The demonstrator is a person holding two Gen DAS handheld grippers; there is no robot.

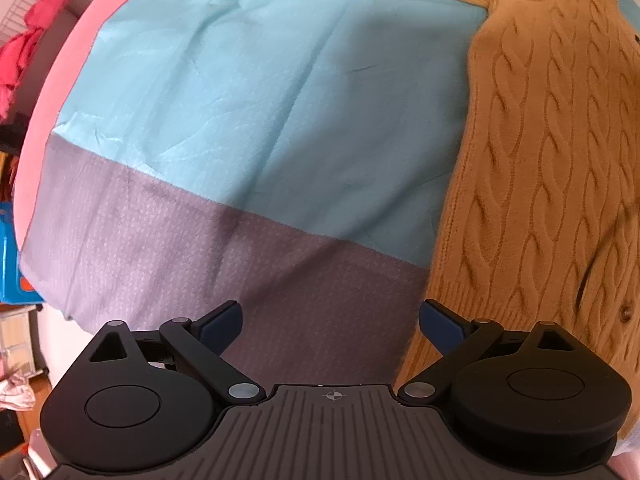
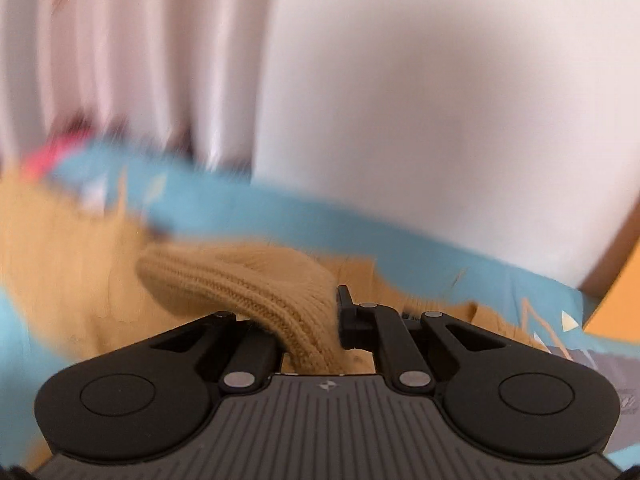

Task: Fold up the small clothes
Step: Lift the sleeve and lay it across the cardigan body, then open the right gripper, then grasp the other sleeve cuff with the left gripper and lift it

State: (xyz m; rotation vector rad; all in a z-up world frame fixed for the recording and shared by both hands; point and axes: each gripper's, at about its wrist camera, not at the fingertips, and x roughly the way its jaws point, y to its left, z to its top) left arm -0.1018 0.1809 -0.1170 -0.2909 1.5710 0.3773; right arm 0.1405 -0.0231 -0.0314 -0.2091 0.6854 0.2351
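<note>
On the far left, beyond the edge of the cover, red clothes point(image 1: 24, 52) hang by a wire rack, well clear of the work. The cover itself is a light blue sheet point(image 1: 256, 92) with a grey band point(image 1: 168, 256) along the side nearest the left tongs point(image 1: 330, 322). Those tongs hang wide, holding nothing, above the grey band and just left of the sweater's hem.

The sweater point(image 1: 548, 168), tan and cable-knit, lies flat on the blue sheet to the right of the left tongs, with a button point(image 1: 625, 313) showing at its near right edge.

In the right wrist view the right tongs point(image 2: 308, 320) are closed narrow on a ribbed cuff point(image 2: 240, 284), which looks like a sleeve end, lifted above the rest of the sweater. That view is smeared with motion, so how the sleeve trails behind cannot be told.

The step in hand seems to be carrying the sleeve across the sweater's body. To do it well:
- Keep the cuff low and travel slowly, so thick knit does not bunch.
- Lay the sleeve straight, parallel to the sweater's side edge.
- Bring the free left tongs down onto the sweater's body near the hem to pin it, since a heavy knit may drag on the smooth sheet.
- Let go only once the cuff rests flat.
</note>
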